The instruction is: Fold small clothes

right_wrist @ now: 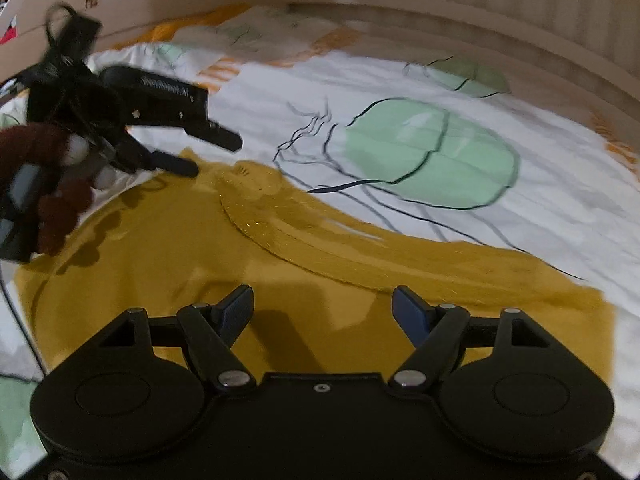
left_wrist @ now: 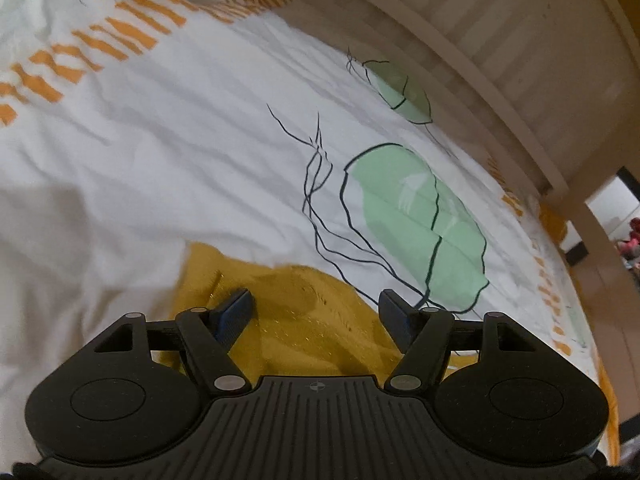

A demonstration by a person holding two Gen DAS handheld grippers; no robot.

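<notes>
The mustard-yellow knit garment (right_wrist: 168, 264) lies flat beneath the wide-open, empty right gripper (right_wrist: 323, 304) and left gripper (left_wrist: 316, 308).

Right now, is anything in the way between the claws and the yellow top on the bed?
No, nothing visible is in the way. The left claw and the right claw are both open and hover right over the yellow top, which lies spread on the white bedsheet. Only bare fabric shows between their fingers.
</notes>
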